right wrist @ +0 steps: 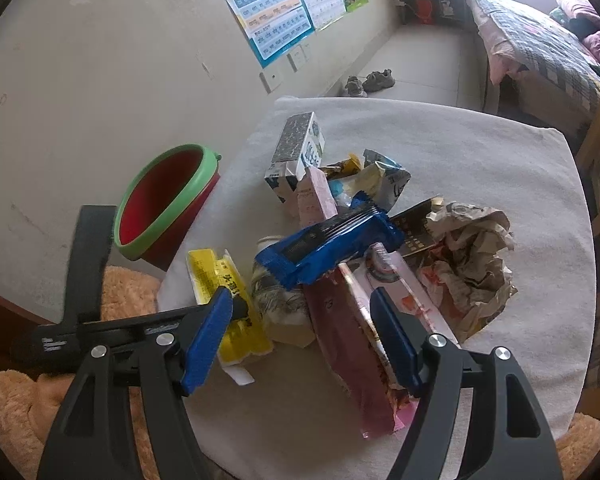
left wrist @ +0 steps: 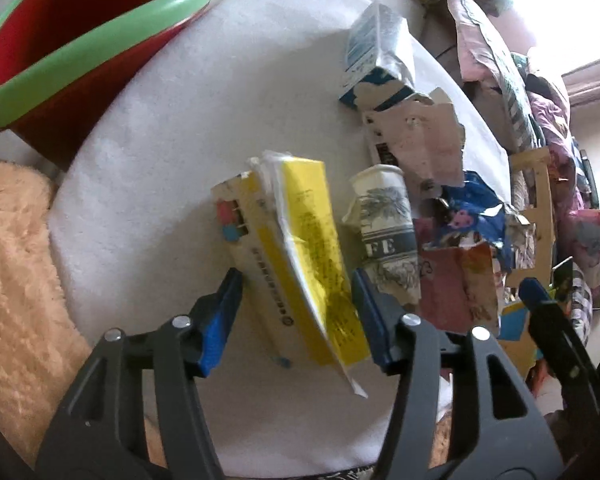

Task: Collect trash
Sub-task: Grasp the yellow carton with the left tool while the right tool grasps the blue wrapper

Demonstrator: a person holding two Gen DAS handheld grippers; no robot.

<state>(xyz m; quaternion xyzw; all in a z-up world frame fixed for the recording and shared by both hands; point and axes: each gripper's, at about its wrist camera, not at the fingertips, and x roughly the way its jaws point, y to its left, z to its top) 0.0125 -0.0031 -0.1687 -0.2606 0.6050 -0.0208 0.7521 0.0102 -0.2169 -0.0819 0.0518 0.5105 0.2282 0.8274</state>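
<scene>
I'm working over a white padded table (right wrist: 480,152) against a pale wall. Far left, just off its edge, sits the red bin with a green rim (left wrist: 88,40). Next comes the yellow box (left wrist: 300,256), lying between my left gripper (left wrist: 296,284) pads; I can't tell whether they press it. The loose plastic sleeve could slide off, or the box tip onto the paper cup (left wrist: 388,220) beside it. Right of that, my right gripper (right wrist: 300,304) hangs released over the pink wrapper (right wrist: 352,344) and could snag the blue wrapper (right wrist: 328,244).
</scene>
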